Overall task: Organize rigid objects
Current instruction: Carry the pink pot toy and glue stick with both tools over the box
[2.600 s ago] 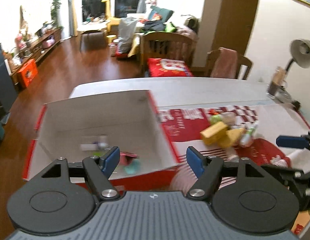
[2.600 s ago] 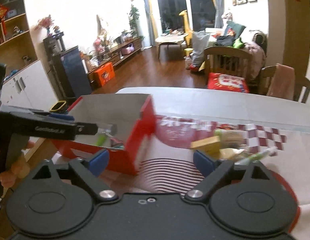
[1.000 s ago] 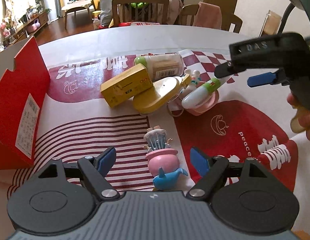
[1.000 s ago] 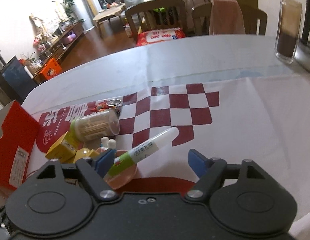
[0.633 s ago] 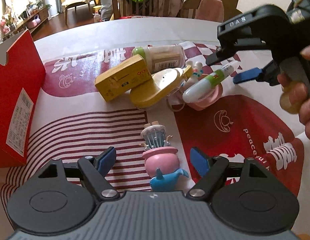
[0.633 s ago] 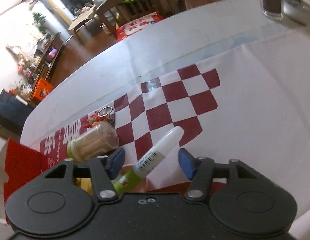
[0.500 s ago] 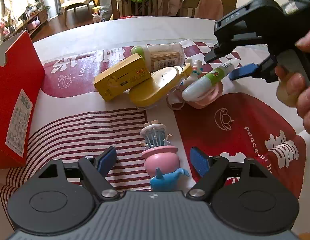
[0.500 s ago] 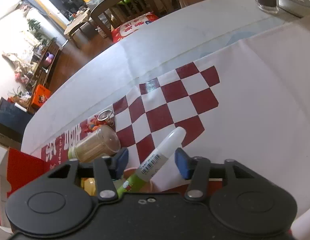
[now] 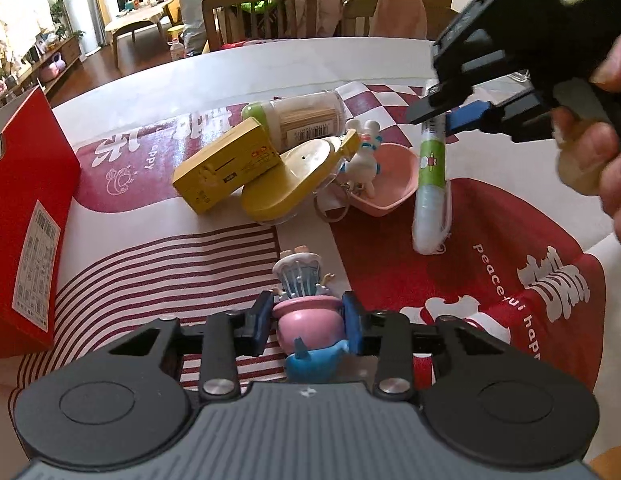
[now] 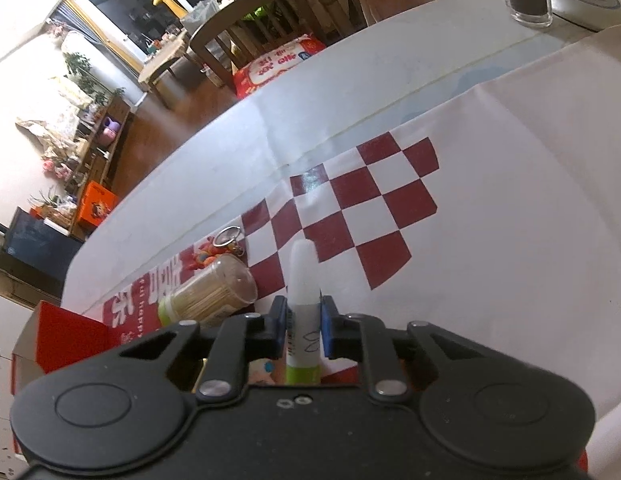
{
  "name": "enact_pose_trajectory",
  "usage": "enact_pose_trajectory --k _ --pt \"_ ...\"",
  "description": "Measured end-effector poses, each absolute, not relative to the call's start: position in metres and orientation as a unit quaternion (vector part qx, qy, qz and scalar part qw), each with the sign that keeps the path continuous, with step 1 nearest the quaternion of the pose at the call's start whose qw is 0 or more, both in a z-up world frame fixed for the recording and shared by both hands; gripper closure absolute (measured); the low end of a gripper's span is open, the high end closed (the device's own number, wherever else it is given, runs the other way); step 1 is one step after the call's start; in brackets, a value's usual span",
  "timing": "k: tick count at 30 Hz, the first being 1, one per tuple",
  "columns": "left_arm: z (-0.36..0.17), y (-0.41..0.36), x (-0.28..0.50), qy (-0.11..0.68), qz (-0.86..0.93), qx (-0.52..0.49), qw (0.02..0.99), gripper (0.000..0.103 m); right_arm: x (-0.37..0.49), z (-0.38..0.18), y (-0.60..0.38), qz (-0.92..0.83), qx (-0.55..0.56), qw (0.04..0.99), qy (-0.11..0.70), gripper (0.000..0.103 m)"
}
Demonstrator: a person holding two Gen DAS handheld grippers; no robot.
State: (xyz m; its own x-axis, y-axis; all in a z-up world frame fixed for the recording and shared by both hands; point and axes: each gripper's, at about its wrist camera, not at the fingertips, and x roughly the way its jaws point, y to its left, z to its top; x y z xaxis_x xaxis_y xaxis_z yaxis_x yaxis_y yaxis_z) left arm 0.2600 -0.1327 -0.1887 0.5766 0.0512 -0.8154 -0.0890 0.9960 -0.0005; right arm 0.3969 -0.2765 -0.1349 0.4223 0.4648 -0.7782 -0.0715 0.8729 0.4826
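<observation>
Left wrist view shows the left gripper [image 9: 306, 326] pinching a pink toy pot [image 9: 307, 320] low over the worktop [image 9: 270, 64] (small, hard, light), while the right gripper [image 10: 303, 330] squeezes a smooth, slippery tube [image 10: 303, 300] by its middle.

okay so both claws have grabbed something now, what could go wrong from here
The right claw pinches the green and white tube near one end, so its long free end could swing or slip out. The left claw grips the rounded pink pot of the figurine, which might twist loose. The tube hangs just beside the pink dish and may knock it.
</observation>
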Motion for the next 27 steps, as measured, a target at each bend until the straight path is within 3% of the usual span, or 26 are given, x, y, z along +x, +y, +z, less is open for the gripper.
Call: enact_pose_trajectory --k 27 --pt "-0.107 -0.057 0.212 0.430 0.051 -0.074 0.898 0.067 0.307 -0.047 -0.246 0.269 0.133 0.828 0.473 0.087"
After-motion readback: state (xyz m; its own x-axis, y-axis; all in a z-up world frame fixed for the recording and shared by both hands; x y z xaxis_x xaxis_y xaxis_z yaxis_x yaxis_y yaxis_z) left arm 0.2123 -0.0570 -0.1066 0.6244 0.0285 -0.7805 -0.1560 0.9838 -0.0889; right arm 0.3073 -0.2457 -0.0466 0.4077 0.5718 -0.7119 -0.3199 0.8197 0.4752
